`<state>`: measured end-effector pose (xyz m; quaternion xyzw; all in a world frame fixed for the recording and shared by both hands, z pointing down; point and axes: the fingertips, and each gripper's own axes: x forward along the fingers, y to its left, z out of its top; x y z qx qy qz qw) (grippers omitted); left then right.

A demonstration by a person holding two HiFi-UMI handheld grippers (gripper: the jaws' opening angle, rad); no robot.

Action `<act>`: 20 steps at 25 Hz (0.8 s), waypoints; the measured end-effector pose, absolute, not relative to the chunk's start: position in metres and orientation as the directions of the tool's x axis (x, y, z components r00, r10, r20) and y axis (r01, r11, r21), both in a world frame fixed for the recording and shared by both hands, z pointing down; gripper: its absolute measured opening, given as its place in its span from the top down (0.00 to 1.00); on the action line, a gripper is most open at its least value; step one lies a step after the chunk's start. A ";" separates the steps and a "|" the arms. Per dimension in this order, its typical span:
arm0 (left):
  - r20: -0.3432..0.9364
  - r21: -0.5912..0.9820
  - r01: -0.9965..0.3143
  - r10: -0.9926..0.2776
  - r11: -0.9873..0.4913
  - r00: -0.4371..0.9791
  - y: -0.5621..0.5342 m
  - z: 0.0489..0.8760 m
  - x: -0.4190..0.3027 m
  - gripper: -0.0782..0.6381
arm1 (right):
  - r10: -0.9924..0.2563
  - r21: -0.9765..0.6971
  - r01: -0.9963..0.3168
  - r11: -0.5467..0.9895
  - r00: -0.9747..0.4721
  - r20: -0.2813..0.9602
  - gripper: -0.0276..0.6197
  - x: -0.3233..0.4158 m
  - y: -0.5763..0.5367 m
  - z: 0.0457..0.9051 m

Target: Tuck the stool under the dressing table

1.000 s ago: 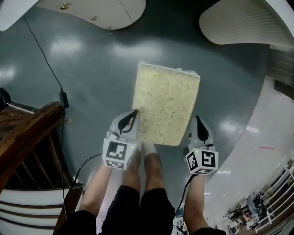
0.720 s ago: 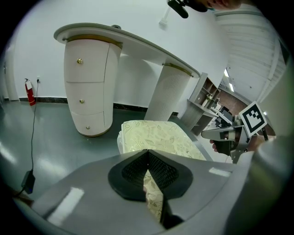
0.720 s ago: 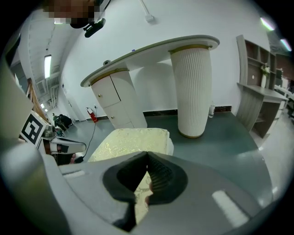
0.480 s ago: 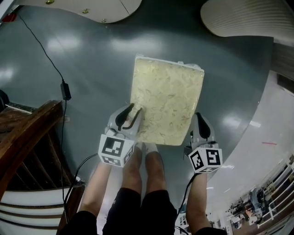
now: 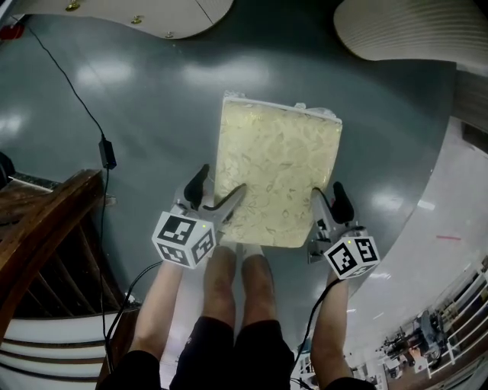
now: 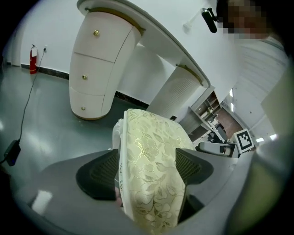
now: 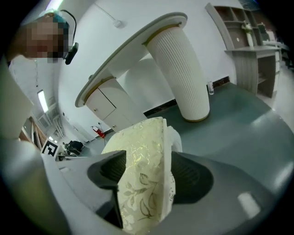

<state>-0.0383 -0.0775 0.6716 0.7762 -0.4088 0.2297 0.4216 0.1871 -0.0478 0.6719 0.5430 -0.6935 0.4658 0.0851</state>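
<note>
Fingers (image 6: 98, 172) of the L gripper (image 5: 219, 183) are standing wide apart, having just been opening, w/ the stool's (image 5: 278, 175) near-left seat edge btwn them. One finger is lying over the cushion top & the other is hanging outside the side wall. Pads aren't squeezing; a gap is showing on the outer side in the left gripper view. R gripper (image 5: 328, 192) is doing the same at the stool's near-right corner. Its fingers (image 7: 193, 172) have also just been opening & are straddling the seat edge, w/ cushion fabric filling the space btwn them but no clamp on it.

Stool is sitting on the grey floor (image 5: 152, 114), cream floral cushion facing up, long side running away from the person. Person's legs (image 5: 240, 282) are standing right at the stool's near end, btwn both grippers. Dressing table (image 6: 156, 43) is standing beyond the stool's far end, well apart from it, so the stool isn't under it yet. Drawer unit (image 5: 152, 11) is lying off the stool's far-left & ribbed leg (image 5: 396, 30) off its far-right, w/ the gap btwn them facing the stool. Black cable (image 5: 76, 99) is trailing across the floor left of the stool. Dark wooden furniture (image 5: 46, 228) is standing further left of the stool, near the person; can't tell what it is. Red fire extinguisher (image 6: 33, 59) is standing by the wall, far beyond the stool's left side.
</note>
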 end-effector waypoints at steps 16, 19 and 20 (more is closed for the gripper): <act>0.668 0.599 -0.768 -0.389 -0.225 0.635 -0.075 0.703 -0.028 0.30 | -0.639 -0.677 -0.736 -0.027 -0.508 0.578 0.50 0.176 -0.048 0.697; 0.651 0.617 -0.755 -0.397 -0.221 0.647 -0.075 0.704 -0.028 0.31 | -0.647 -0.688 -0.725 -0.031 -0.510 0.567 0.50 0.176 -0.048 0.699; 0.645 0.624 -0.751 -0.399 -0.217 0.651 -0.075 0.704 -0.028 0.30 | -0.649 -0.694 -0.719 -0.031 -0.514 0.561 0.50 0.176 -0.048 0.699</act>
